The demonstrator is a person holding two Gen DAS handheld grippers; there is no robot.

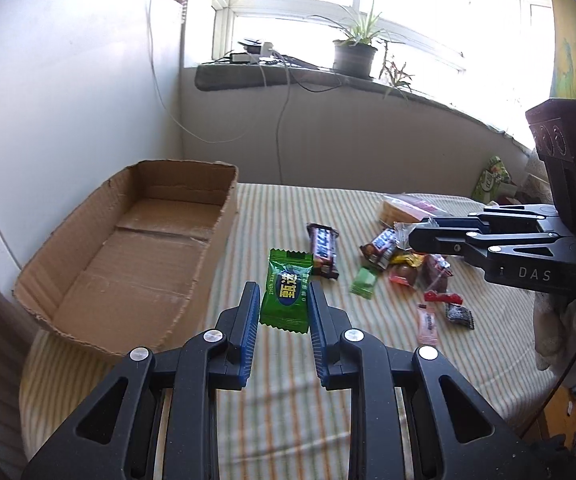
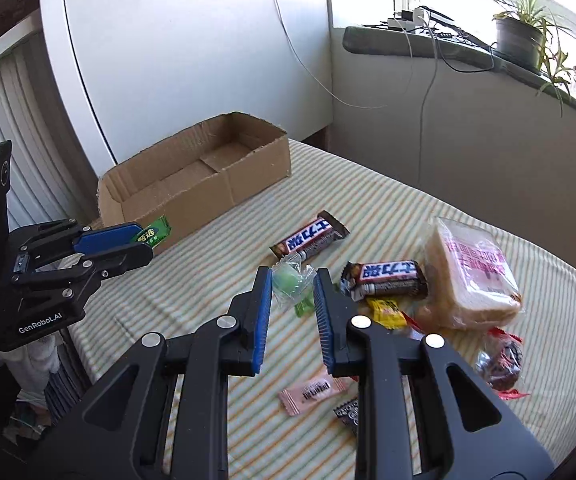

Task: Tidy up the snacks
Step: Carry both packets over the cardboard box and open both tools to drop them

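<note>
- Left wrist view: ribbed blue pads of the left gripper (image 1: 282, 300) pinch a glossy green candy packet (image 1: 286, 294) with crimped ends, lifted beside the open corrugated cardboard box (image 1: 128, 256) on the striped cloth (image 1: 288, 400).
- Right wrist view: the right gripper (image 2: 293, 286) clamps a clear-wrapped green candy (image 2: 290, 282) over the cloth, near two chocolate bars (image 2: 384, 276) and bagged sliced bread (image 2: 472, 276).

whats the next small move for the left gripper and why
Probably carry it left, over the open brown cardboard box, then release: the left gripper is shut on the green printed candy packet, lifted off the striped cloth, and the box looks empty.
</note>
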